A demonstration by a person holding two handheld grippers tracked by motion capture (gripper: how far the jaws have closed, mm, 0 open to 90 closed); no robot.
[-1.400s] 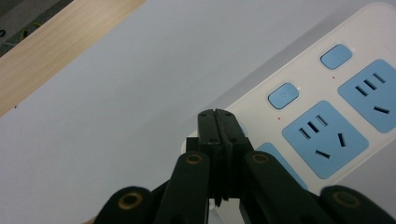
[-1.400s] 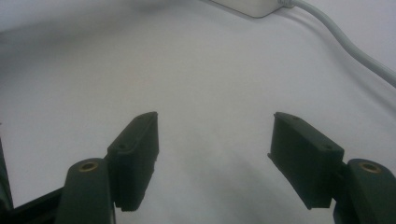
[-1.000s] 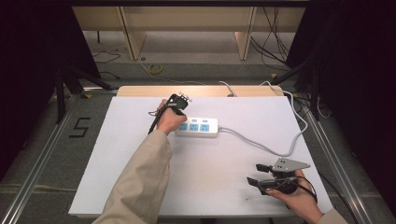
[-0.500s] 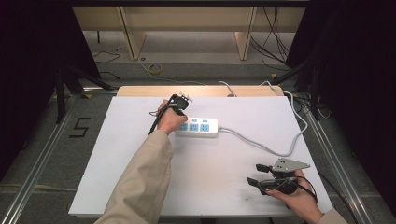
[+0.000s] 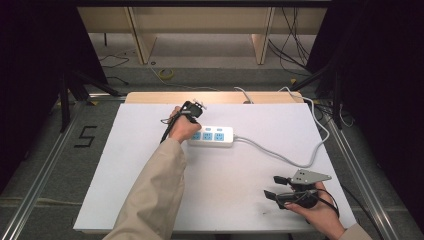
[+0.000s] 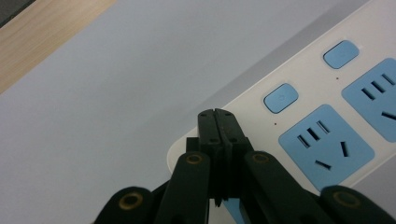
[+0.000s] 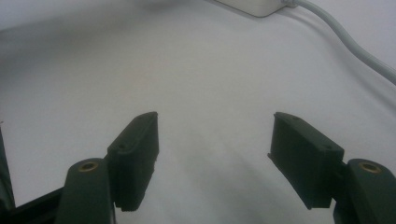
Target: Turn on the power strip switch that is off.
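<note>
At the left of the table, the black left gripper (image 5: 192,109) has its jaws pressed fully together, holding nothing; the tips rest on the end of the white plastic power strip with blue sockets (image 5: 214,136), just beside a small blue button (image 6: 280,97). The strip lies near the middle of the white table sheet (image 5: 125,165), and its grey cable (image 5: 285,156) curves to the right. At the right, the black right gripper (image 5: 272,186) stands wide open and empty over the sheet. Behind is a grey floor (image 5: 200,60).

Beige sleeve (image 5: 150,195), black brass-riveted claws (image 7: 212,161)
</note>
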